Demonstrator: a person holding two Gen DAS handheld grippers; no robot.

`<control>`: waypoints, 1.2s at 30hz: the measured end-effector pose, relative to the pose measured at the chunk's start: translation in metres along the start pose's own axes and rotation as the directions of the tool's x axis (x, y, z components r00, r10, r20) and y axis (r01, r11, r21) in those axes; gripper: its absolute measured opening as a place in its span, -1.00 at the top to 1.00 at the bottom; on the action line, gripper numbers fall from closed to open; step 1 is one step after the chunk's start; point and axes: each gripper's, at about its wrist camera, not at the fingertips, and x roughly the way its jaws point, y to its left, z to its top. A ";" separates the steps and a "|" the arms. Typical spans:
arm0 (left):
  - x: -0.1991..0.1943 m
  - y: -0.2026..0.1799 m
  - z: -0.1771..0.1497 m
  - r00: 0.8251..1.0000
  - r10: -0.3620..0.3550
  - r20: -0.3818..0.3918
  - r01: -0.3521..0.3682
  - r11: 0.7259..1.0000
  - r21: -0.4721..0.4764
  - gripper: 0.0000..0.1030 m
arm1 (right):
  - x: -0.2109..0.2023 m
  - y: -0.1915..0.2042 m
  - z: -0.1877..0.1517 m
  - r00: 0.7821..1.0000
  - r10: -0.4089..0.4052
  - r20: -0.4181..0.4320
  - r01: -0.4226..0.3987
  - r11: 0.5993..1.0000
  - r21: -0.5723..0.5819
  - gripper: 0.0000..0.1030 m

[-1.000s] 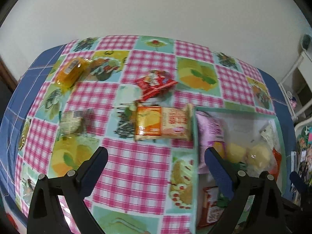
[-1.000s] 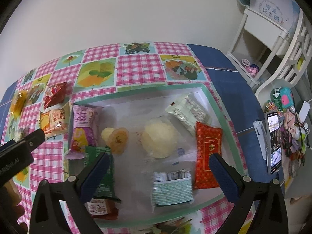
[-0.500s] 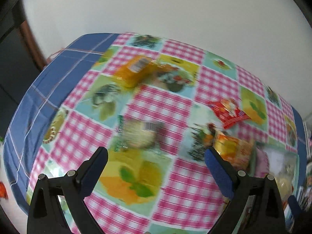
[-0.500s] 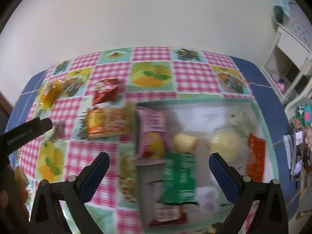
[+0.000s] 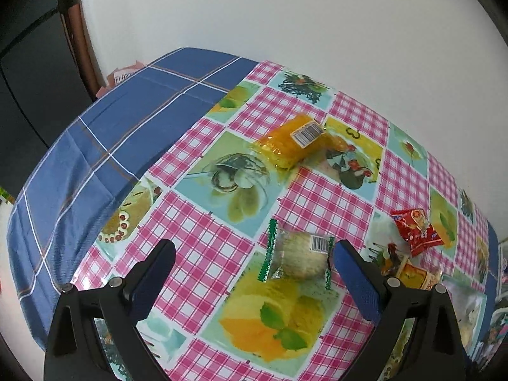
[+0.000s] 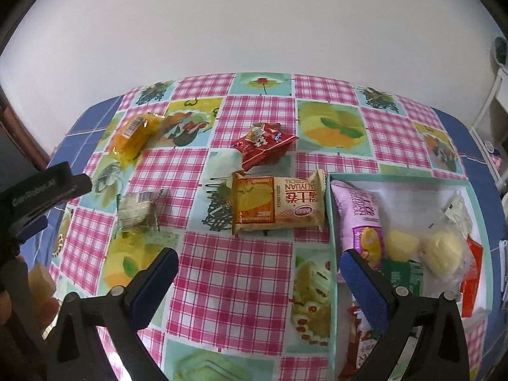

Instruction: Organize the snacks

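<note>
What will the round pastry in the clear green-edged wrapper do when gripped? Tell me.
The round pastry looks soft and crumbly, so a hard squeeze would likely crush it. Its clear wrapper seems loose and glossy, so it may slip. It lies flat and seems unlikely to roll. The left tool is open before it.

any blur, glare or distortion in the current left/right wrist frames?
Left wrist: sharp, strong fisheye bowing of the glossy checked tablecloth, faint sheen, dark vignette corners; open left tongs crisp. Right wrist: centre sharp, the round pale cake in clear wrapper slightly soft, table edges curved, soft shadows only; right tongs open.
</note>
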 end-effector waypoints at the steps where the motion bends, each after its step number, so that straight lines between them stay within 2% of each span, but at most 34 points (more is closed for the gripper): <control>1: 0.003 0.001 0.000 1.000 -0.004 -0.004 0.004 1.000 -0.003 -0.93 | 0.001 -0.001 0.001 1.000 -0.005 0.000 0.005 1.000 0.002 -1.00; 11: 0.031 -0.018 -0.002 0.996 -0.069 -0.049 0.070 0.997 0.018 -0.93 | 0.022 -0.027 0.018 1.000 -0.013 0.001 0.012 0.997 0.073 -1.00; 17: 0.042 -0.025 0.001 0.996 -0.067 -0.053 0.069 0.997 0.037 -0.93 | 0.039 -0.028 0.034 1.000 -0.013 0.007 0.013 0.998 0.066 -0.95; 19: 0.045 -0.027 0.002 0.996 -0.069 -0.057 0.071 0.997 0.039 -0.93 | 0.044 -0.025 0.041 1.000 -0.013 0.017 0.013 0.999 0.046 -0.78; 30: 0.063 -0.041 0.001 0.990 -0.074 -0.119 0.085 0.992 0.093 -0.93 | 0.072 -0.002 0.062 0.999 0.005 0.035 -0.003 0.999 -0.052 -0.29; 33: 0.066 -0.041 0.001 0.988 -0.079 -0.130 0.091 0.992 0.090 -0.93 | 0.079 0.000 0.064 0.999 -0.008 0.034 0.010 0.998 -0.069 -0.27; 36: 0.068 -0.041 0.001 0.987 -0.080 -0.136 0.093 0.991 0.093 -0.93 | 0.085 -0.006 0.065 1.000 0.018 0.010 -0.018 0.999 -0.043 -0.26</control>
